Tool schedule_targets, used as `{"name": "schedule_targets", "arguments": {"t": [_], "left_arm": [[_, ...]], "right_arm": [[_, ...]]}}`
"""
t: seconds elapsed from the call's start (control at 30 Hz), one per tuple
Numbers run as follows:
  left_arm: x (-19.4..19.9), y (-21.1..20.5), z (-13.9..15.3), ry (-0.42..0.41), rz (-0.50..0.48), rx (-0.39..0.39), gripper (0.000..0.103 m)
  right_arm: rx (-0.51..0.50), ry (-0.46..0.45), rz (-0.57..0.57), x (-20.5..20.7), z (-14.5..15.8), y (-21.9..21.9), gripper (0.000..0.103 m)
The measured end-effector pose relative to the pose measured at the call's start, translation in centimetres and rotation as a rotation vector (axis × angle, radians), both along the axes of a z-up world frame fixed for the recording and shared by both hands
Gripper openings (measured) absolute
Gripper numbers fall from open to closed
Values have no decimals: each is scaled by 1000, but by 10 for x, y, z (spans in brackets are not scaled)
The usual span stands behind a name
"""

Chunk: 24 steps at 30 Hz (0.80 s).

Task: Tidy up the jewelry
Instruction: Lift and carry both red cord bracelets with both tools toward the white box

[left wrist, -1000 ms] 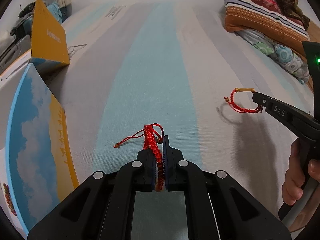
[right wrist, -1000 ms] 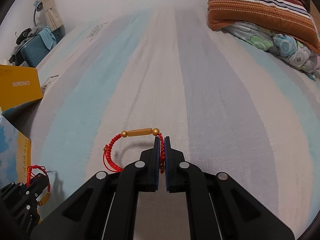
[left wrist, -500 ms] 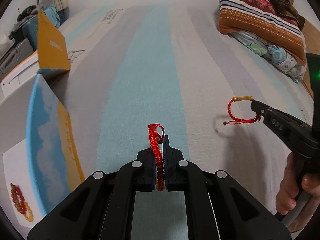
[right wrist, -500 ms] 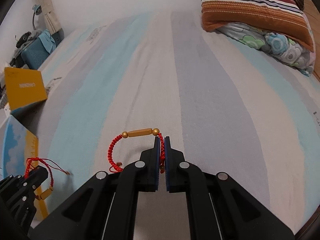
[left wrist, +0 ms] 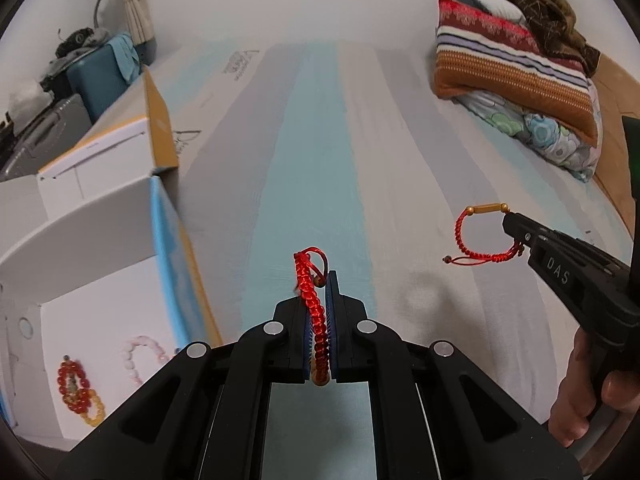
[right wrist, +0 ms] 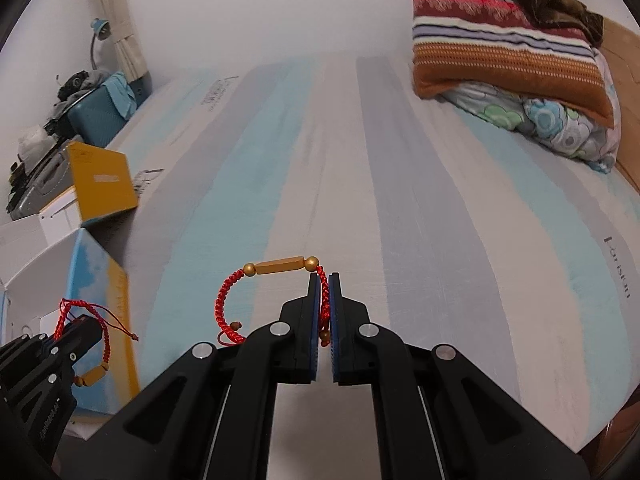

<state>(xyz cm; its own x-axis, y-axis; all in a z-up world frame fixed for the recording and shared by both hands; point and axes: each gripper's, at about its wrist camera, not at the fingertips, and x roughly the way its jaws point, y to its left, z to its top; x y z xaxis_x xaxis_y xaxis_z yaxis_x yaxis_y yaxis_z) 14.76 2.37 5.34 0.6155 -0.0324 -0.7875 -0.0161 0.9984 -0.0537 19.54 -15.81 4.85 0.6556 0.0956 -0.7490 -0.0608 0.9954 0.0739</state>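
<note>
My left gripper is shut on a red braided bracelet and holds it above the striped bed. It also shows in the right wrist view, beside the box. My right gripper is shut on a red cord bracelet with a gold bar, lifted off the bed; it shows at the right in the left wrist view. An open white box with a blue and yellow wall lies left of my left gripper. Inside it lie a red and amber bead bracelet and a pale pink bead bracelet.
A yellow box lid stands behind the open box. Folded striped and floral blankets are piled at the far right of the bed. A teal case and clutter stand off the bed's left side.
Both grippers have risen with their bracelets. The left view has swung toward the open box, so its inside and the bead bracelets now show.
</note>
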Motion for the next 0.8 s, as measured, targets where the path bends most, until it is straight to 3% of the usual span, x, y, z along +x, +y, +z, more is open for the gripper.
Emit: {"name": "schedule_targets", "arguments": {"t": [0.3, 0.8], "left_arm": [[-32, 52, 30, -54, 66, 9, 5], [-86, 191, 30, -37, 273, 53, 5]], "right_arm": [[2, -44, 78, -31, 31, 57, 4], [-5, -77, 315, -72, 42, 211, 3]]}}
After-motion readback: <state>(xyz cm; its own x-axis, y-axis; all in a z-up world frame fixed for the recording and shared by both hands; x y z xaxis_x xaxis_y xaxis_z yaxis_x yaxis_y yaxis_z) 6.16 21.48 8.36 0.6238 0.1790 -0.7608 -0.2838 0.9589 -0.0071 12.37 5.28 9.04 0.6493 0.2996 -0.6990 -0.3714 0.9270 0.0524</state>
